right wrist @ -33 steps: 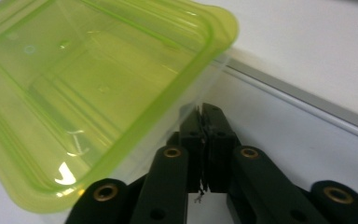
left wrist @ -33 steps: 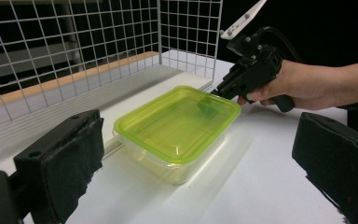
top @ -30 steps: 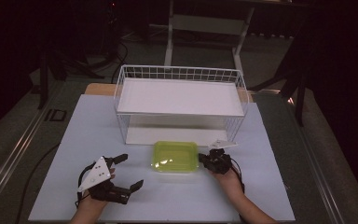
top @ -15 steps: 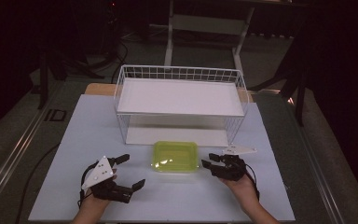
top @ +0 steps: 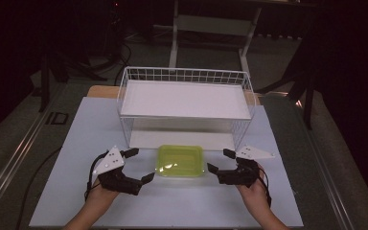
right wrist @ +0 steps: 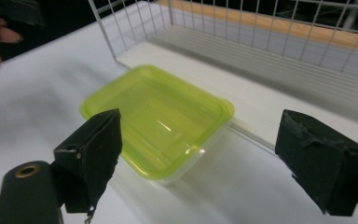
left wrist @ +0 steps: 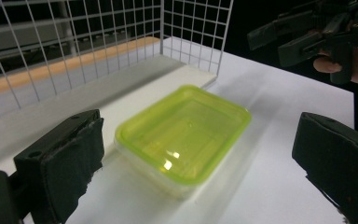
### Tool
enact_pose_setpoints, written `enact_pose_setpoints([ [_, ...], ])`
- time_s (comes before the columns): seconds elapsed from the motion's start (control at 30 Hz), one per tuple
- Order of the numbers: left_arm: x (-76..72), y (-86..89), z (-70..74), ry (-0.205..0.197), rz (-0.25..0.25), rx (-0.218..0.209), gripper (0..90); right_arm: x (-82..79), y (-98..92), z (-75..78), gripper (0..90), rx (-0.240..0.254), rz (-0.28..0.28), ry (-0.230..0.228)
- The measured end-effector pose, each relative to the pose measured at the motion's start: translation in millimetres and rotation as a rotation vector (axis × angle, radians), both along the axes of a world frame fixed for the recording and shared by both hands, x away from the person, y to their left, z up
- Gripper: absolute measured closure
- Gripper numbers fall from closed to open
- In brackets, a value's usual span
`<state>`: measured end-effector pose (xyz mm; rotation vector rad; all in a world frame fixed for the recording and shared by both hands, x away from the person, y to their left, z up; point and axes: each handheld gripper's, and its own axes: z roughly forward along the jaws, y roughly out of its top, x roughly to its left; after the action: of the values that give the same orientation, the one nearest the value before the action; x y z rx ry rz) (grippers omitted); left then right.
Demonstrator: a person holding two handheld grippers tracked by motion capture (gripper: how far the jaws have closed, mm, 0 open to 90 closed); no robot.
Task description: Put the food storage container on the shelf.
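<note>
A clear rectangular container with a lime-green lid (top: 180, 160) lies on the white table, just in front of a white wire basket (top: 184, 72). My left gripper (top: 142, 165) stands open to the container's left, a short gap away. My right gripper (top: 217, 160) stands open to its right, clear of the lid; its jaws have just been opening and nothing is between them. In the left gripper view the container (left wrist: 184, 133) lies ahead of the wide-apart pads (left wrist: 70, 154). In the right gripper view it (right wrist: 158, 119) also lies beyond the pads (right wrist: 95, 144), untouched.
The wire basket's mesh wall (left wrist: 74, 46) rises right behind the container, with a white board (top: 184, 98) inside it. The white table sheet (top: 182, 206) spreads in front of the hands. Dark floor, cables and a stand's legs (top: 211, 28) lie beyond the table.
The right gripper was shut on the container's right edge; it has let go, opened and drawn back to the right. The left gripper has shifted slightly forward towards the container.
</note>
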<state>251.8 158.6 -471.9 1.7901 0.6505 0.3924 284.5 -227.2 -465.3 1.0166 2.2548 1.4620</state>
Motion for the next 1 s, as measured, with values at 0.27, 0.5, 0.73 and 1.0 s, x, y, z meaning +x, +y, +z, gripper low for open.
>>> enact_pose_setpoints([
  [0.27,21.9,-11.4,5.4,0.116,-0.036,-0.031,2.9,8.6,1.5,1.7,17.7,-0.023,-0.028,0.028],
  [0.5,38.9,-24.6,-1.8,0.244,-0.026,-0.046,2.5,17.8,16.7,-7.5,16.3,-0.039,-0.04,0.123],
  [0.73,53.1,-29.1,-11.0,0.313,0.041,-0.054,2.7,23.6,33.2,-15.1,11.3,-0.008,-0.057,0.197],
  [1.0,65.6,-34.1,-28.2,0.528,0.172,-0.093,17.5,36.4,40.7,-26.0,19.5,0.035,-0.1,0.37],
])
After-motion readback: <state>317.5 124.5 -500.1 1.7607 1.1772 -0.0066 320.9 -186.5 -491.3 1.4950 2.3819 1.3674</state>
